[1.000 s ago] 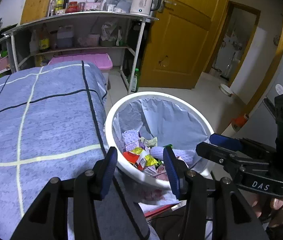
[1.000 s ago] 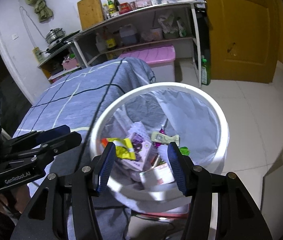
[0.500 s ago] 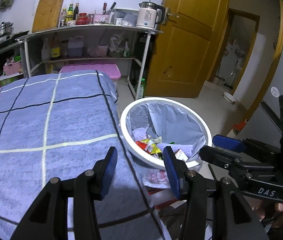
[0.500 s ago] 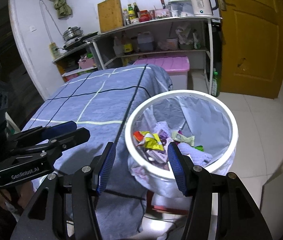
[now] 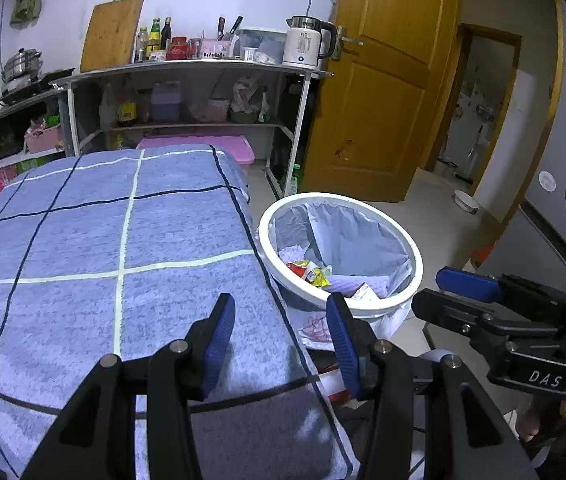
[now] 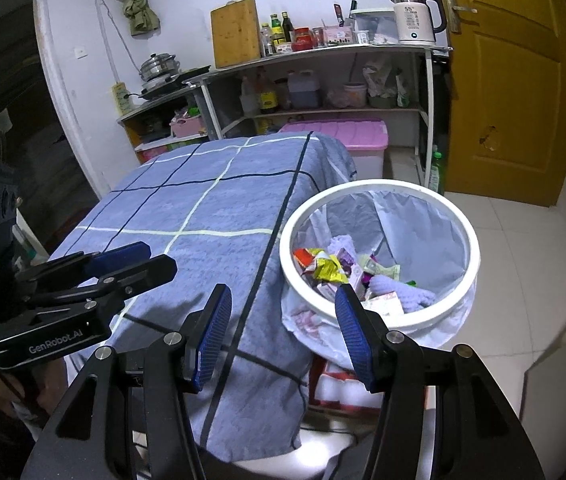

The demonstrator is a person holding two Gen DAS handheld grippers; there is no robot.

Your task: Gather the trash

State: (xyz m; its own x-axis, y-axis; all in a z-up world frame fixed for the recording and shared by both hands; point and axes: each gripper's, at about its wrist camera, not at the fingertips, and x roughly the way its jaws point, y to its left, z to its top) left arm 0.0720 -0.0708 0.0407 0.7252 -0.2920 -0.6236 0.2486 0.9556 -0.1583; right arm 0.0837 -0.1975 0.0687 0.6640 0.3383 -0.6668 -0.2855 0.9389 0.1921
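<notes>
Trash bin [image 6: 379, 190] upright, mouth up – wrappers [image 6: 325, 268] inside, perhaps crumpled, both grippers [image 5: 281, 340] [image 6: 281, 338] agape, empty.

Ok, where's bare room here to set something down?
The blue checked cloth on the table is bare from the shelf side to its edge by the white round trash bin. The bin holds wrappers; the metal shelf top is crowded with bottles.

A blue checked cloth [image 5: 123, 240] covers the worktop, a white kettle [image 5: 307, 46] and chopping board [image 5: 111, 34] top the shelf [image 5: 187, 66], beside a yellow door [image 5: 379, 92].
</notes>
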